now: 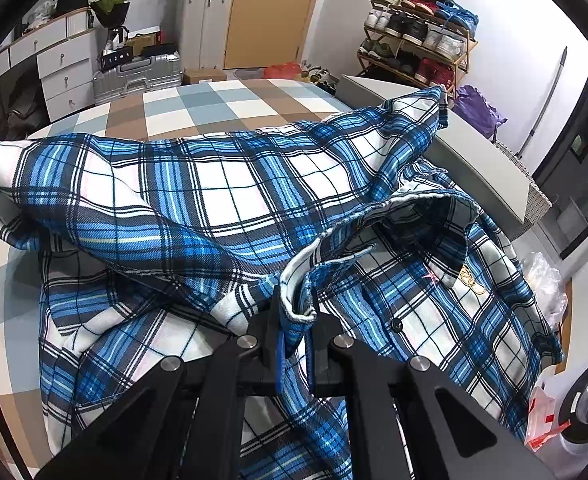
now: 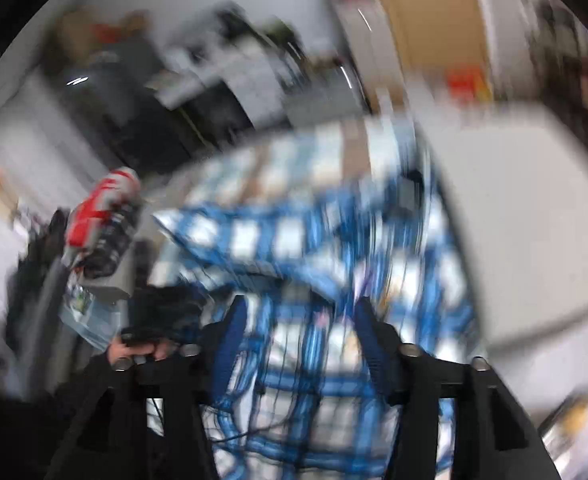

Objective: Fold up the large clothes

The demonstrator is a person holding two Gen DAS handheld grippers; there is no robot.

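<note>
Jaws of the left gripper (image 1: 294, 320) are pinched tight on a folded edge of the plaid shirt (image 1: 222, 196), a cuff-like hem that stands up between the two black fingers. Jaws of the right gripper (image 2: 300, 320) stand well apart with nothing between the pads; the right wrist view is badly smeared, and the blue pads (image 2: 230, 344) only frame the shirt (image 2: 302, 264) lying below them.

Outward from the left grip, the blue, white and black plaid shirt spreads in loose folds over the bed (image 1: 222, 100). One large flap is doubled across the middle, reaching to the left edge of the view, and a sleeve climbs toward the upper right onto a pale grey board (image 1: 490, 168) that runs along the bed's right side. The collar and a dark button show to the right of the grip, beside a small gold emblem. The bed carries a cover of brown, blue and white squares.

Beyond the bed stand a white drawer unit (image 1: 68, 64), a silver suitcase (image 1: 138, 74), a wooden door (image 1: 272, 12) and a shoe rack (image 1: 418, 36) full of shoes. A purple bag (image 1: 476, 106) sits below the rack.
</note>
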